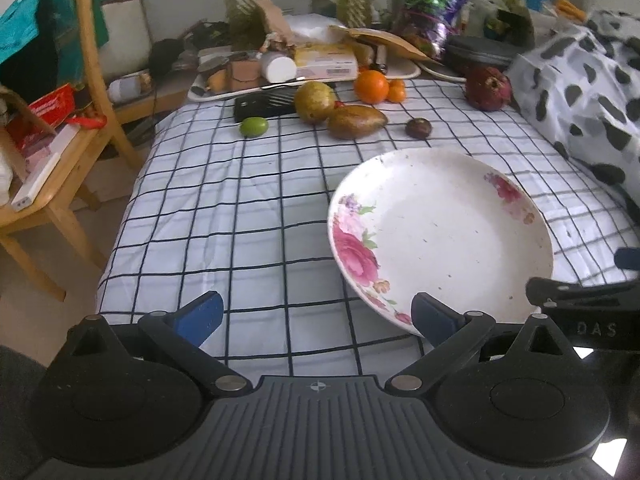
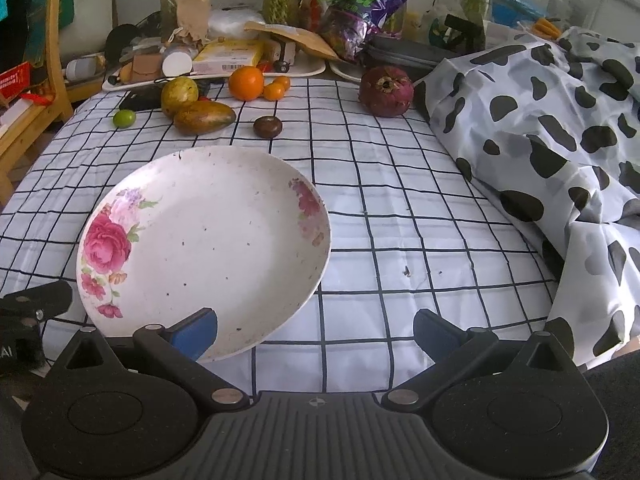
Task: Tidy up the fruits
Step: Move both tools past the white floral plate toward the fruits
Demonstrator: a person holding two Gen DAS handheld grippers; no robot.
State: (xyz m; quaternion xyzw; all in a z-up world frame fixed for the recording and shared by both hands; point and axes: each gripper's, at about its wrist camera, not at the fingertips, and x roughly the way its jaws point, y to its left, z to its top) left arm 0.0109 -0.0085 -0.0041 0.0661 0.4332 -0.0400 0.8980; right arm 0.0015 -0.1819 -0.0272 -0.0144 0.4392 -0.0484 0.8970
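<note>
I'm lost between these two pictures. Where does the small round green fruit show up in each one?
Left wrist view: the small round green fruit lies upper left of centre, on the checked tablecloth, left of the brown oblong fruit.
Right wrist view: it sits far upper left, near the cloth's edge.
Shared landmark: the white plate with pink roses, nearer the cameras than the fruit in both.

Empty floral plate, flat on checked cloth. Beyond its far rim: green lime, yellow-green pear, brown mango, dark mangosteen, orange, two tangerines, crimson pomegranate.
</note>
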